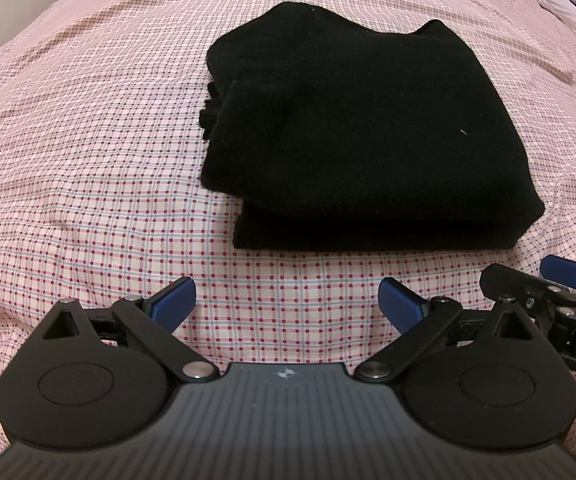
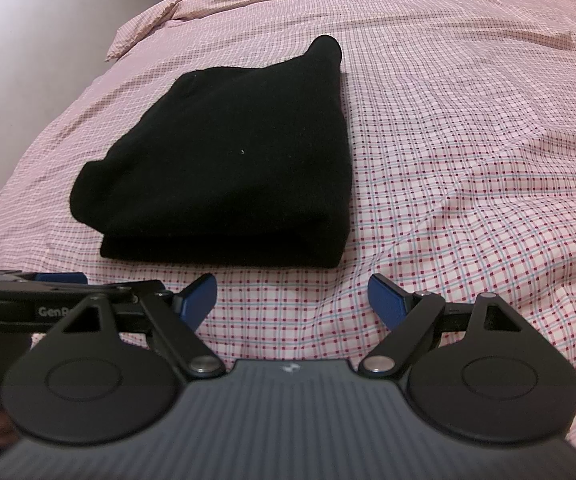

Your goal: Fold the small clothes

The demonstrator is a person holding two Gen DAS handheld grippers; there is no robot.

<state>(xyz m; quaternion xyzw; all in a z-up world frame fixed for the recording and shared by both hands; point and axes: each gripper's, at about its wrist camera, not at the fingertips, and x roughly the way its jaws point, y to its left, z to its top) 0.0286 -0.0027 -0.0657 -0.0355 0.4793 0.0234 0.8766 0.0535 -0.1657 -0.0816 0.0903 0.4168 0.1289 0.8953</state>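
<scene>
Checked bedsheet, folded black garment centred

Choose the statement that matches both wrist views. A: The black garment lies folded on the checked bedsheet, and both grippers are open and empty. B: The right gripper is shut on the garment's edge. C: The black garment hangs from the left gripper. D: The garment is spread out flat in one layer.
A: the black garment lies in stacked layers on the checked bedsheet, beyond the open, empty left gripper and right gripper.
</scene>
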